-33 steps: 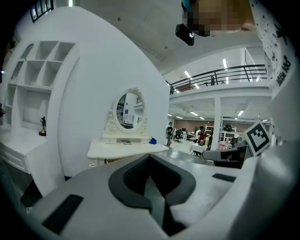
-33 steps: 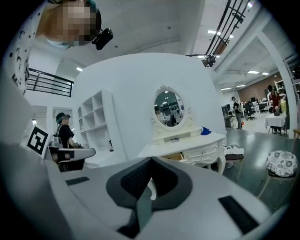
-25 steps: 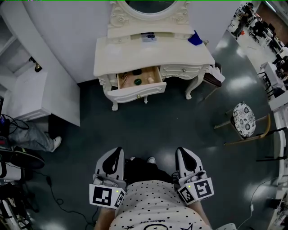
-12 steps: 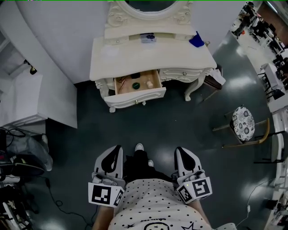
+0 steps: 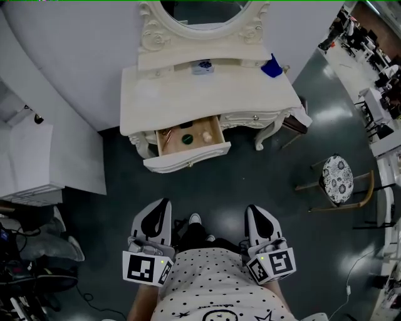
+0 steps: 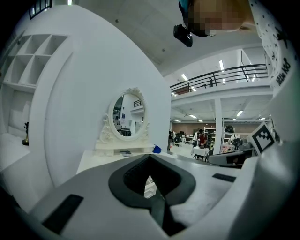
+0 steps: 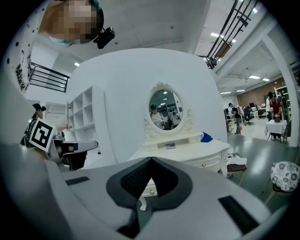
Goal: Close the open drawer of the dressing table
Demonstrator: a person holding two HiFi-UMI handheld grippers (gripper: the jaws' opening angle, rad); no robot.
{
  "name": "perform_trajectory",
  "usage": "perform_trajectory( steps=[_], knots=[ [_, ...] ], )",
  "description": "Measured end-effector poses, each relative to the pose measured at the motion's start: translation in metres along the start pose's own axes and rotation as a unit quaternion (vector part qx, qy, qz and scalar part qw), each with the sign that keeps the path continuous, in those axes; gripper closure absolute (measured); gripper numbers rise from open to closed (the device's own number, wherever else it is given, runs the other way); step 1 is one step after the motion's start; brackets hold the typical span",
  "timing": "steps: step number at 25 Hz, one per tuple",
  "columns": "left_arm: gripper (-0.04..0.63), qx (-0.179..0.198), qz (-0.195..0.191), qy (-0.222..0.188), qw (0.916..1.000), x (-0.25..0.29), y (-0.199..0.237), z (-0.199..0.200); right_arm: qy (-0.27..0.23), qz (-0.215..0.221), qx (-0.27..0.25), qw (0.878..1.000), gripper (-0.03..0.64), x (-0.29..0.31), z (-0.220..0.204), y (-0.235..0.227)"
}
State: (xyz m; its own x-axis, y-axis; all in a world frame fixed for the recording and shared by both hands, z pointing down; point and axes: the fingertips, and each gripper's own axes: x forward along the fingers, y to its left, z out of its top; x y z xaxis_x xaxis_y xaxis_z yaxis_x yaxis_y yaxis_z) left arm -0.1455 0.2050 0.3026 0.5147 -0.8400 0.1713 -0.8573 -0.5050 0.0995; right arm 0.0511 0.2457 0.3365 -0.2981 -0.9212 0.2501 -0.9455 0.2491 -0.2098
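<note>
Our left gripper [image 5: 165, 202] has its jaws pressed together with nothing between them. Our right gripper [image 5: 250, 207] is the same, its jaws meeting at the tip and empty. In the head view they sit at about 7 and 5 o'clock, either side of our dotted top [image 5: 213, 285]. Both point toward 12 o'clock, with one shoe [image 5: 195, 219] showing between them.

The dressing table [image 5: 207, 94] stands at 12 o'clock against the white wall, well apart from both grippers across the dark floor [image 5: 250, 175]. Its open drawer [image 5: 188, 164] is pulled out toward us from under the side of the tabletop that lies toward 9 o'clock. Neither gripper touches it. Inside lie a small green round thing [image 5: 187, 140], a pale round thing [image 5: 205, 135] just beside it toward 3 o'clock, and a slim coppery thing [image 5: 166, 133] at the 9 o'clock end. We cannot tell what these are.

The neighbouring drawer front [image 5: 250, 118] toward 3 o'clock sits flush. An oval mirror [image 5: 203, 9] rises at the back of the table, and a blue object [image 5: 271, 66] rests on the top at about 1 o'clock. A stool with a patterned seat [image 5: 339, 180] stands at 3 o'clock of the view, and a white cabinet [image 5: 28, 157] at 9 o'clock.
</note>
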Motion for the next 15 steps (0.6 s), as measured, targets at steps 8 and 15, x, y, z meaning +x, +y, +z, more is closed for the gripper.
perform_trajectory(
  steps=[8,15],
  knots=[
    [0.584,0.006,-0.002,0.008,0.9999,0.024,0.022,-0.002,-0.002,-0.010,0.019,1.000,0.609,0.030,0.001,-0.007],
    [0.584,0.003,0.027,0.019,0.9994,0.047,0.035,-0.004,0.011,0.008,0.022,1.000,0.609,0.061,0.003,-0.025]
  ],
)
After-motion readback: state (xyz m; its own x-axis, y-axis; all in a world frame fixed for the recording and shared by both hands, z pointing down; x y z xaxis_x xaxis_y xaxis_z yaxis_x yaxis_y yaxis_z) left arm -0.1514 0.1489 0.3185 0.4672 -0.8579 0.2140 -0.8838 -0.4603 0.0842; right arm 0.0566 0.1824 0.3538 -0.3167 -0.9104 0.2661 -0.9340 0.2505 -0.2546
